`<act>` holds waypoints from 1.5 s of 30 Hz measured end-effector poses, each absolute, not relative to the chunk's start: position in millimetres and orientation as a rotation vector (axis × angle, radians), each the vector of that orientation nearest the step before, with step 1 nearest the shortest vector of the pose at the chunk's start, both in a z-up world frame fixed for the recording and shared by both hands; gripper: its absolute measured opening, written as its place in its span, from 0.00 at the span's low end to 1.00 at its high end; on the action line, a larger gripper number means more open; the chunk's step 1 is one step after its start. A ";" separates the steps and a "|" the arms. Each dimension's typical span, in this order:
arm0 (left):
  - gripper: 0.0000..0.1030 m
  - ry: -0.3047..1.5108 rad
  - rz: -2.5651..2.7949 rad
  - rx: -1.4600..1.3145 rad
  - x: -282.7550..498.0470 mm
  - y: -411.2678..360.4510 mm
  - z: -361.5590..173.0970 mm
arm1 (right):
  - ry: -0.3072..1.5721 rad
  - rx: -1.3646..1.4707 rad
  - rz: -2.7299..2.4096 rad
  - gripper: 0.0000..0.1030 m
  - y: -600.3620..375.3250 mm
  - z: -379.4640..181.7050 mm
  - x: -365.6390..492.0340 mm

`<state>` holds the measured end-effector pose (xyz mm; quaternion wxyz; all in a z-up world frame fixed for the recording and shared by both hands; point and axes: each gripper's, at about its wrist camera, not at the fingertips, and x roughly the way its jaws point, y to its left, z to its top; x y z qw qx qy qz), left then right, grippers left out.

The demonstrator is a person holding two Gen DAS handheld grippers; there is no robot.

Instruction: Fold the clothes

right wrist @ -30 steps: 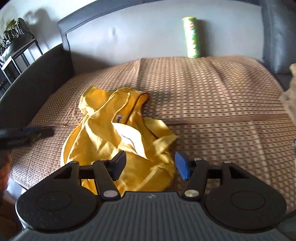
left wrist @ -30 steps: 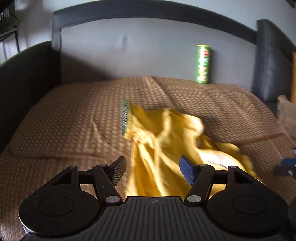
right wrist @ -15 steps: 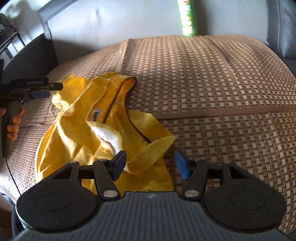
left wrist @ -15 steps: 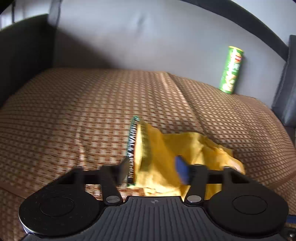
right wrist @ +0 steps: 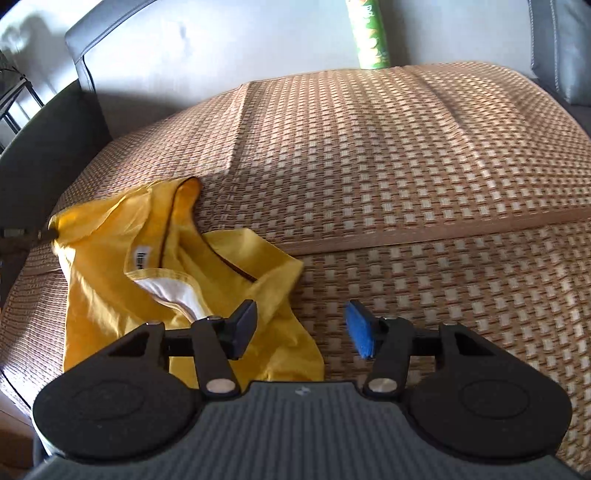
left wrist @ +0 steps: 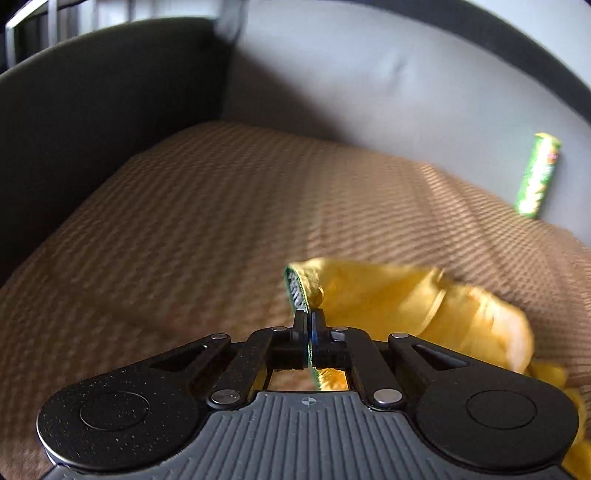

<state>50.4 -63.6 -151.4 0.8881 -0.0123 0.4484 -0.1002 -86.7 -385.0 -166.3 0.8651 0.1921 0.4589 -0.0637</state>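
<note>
A crumpled yellow shirt (right wrist: pixel 162 273) with a dark neck trim and a white label lies on the woven brown sofa mat (right wrist: pixel 406 155). My left gripper (left wrist: pixel 309 325) is shut on the shirt's green-trimmed edge (left wrist: pixel 295 288); the yellow cloth (left wrist: pixel 417 302) trails to the right of it. My right gripper (right wrist: pixel 300 328) is open and empty, just above the shirt's near right corner, with its left finger over the cloth and its blue-padded right finger over the bare mat.
A green snack can (right wrist: pixel 367 33) stands against the grey sofa back (right wrist: pixel 221 48); it also shows in the left wrist view (left wrist: pixel 537 175). A dark armrest (left wrist: pixel 92 110) borders the left side. A seam strip (right wrist: pixel 443 230) crosses the mat.
My left gripper has moved in and shut on the shirt's trimmed edge. My right gripper has come lower and closer to the shirt and stays open.
</note>
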 end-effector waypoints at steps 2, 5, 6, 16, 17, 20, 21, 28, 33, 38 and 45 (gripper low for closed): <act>0.23 0.969 -0.221 -0.015 44.1 -55.0 -153.2 | 0.959 0.405 -0.125 0.58 -384.5 -165.0 -84.9; 0.28 0.902 -0.275 0.030 29.5 -56.1 -127.3 | 0.960 0.410 -0.106 0.58 -383.2 -163.5 -84.2; 0.31 0.872 -0.299 0.048 26.3 -59.8 -116.1 | 0.960 0.412 -0.099 0.58 -382.7 -163.0 -84.0; 0.63 0.900 -0.571 0.141 54.4 -183.5 -116.3 | 0.960 0.438 -0.107 0.58 -383.5 -166.6 -72.7; 0.63 0.923 -0.574 0.152 60.8 -196.7 -124.9 | 0.962 0.440 -0.110 0.58 -385.1 -167.6 -71.3; 0.63 0.963 -0.573 0.161 68.1 -223.4 -145.6 | 0.965 0.444 -0.116 0.58 -390.5 -169.7 -67.7; 0.63 0.966 -0.571 0.155 64.0 -228.0 -150.2 | 0.965 0.449 -0.118 0.58 -392.8 -170.9 -65.8; 0.03 1.014 -0.571 0.171 69.7 -240.8 -175.4 | 0.980 0.466 -0.091 0.58 -391.6 -180.8 -44.7; 0.00 0.990 -0.543 0.095 70.3 -224.4 -169.7 | 1.035 0.482 -0.061 0.12 -388.1 -193.8 -28.7; 0.00 0.883 -0.472 -0.010 74.4 -195.1 -138.0 | 0.923 0.519 -0.053 0.07 -402.3 -164.1 -24.5; 0.00 0.870 -0.411 -0.055 80.7 -185.7 -147.5 | 0.727 0.452 -0.083 0.08 -417.7 -125.1 1.8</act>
